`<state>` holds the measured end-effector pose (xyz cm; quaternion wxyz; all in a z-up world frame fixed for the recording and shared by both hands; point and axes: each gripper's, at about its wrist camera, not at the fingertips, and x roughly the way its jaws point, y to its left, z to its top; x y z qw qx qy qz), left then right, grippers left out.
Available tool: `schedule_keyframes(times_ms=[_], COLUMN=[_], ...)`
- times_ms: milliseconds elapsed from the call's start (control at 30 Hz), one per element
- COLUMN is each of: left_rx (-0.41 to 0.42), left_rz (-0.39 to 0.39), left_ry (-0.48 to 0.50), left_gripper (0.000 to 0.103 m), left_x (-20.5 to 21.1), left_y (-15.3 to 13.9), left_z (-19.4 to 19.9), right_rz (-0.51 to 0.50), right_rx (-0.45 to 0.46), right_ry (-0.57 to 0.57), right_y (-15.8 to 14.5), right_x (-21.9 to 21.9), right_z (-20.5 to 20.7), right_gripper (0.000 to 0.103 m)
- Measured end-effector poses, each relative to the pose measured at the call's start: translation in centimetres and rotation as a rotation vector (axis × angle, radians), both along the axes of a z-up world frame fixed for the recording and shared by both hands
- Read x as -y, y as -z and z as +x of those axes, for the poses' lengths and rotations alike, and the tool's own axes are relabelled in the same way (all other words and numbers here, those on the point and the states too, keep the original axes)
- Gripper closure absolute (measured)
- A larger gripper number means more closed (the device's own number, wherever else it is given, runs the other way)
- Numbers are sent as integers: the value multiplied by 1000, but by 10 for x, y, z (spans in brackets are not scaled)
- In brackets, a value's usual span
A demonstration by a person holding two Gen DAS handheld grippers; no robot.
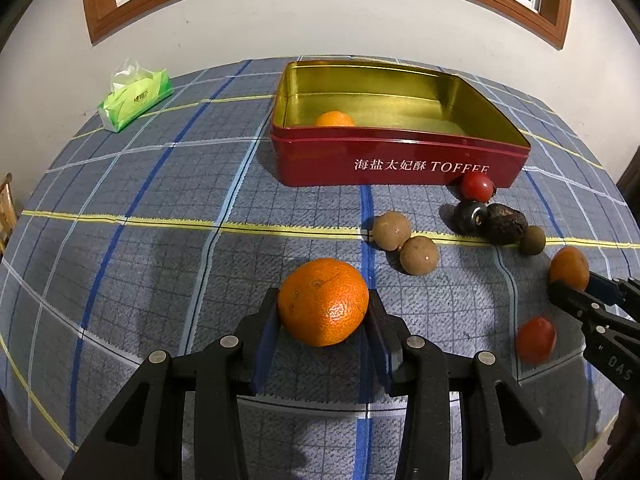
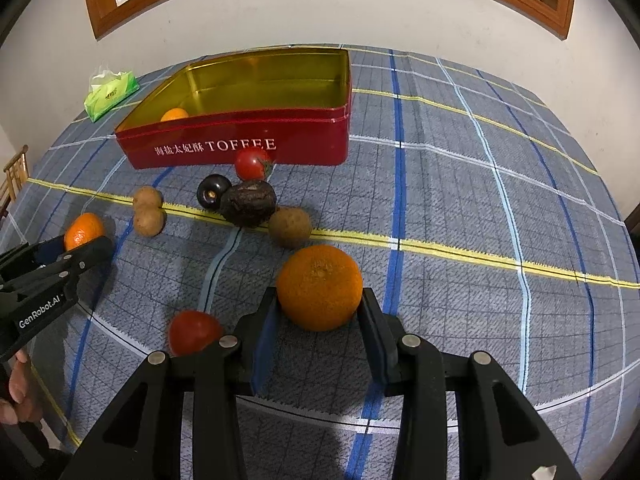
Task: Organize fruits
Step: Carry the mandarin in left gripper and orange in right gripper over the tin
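A mandarin sits between the blue pads of my left gripper, which is shut on it low over the checked cloth. My right gripper is shut on a second mandarin in the same way. Each wrist view also shows the other gripper at its edge: the right gripper on its mandarin, and the left gripper on its mandarin. Behind them stands an open red toffee tin with a gold inside. One small mandarin lies in it.
Loose fruit lies between the grippers and the tin: two cherry tomatoes, three brown longans, a dark plum and a wrinkled dark fruit. A green tissue pack lies far left. A wall with a window backs the table.
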<state>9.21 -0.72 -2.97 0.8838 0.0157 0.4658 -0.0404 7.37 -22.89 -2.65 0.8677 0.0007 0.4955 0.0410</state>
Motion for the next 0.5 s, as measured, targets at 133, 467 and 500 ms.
schedule_keyframes(times_ms=[133, 467, 500], left_rx=[7, 20, 22], left_rz=[4, 3, 2], left_ry=[1, 19, 21], left_gripper=[61, 61, 61], left_x=[-1, 0, 0], left_y=[-2, -10, -11], left_z=[1, 12, 14], right_rz=[-4, 5, 7], right_rx=[12, 54, 57], right_ry=[-5, -16, -19], right_y=[-8, -30, -32], right_x=[-2, -8, -9], right_z=[2, 14, 16], right_gripper=[66, 66, 66])
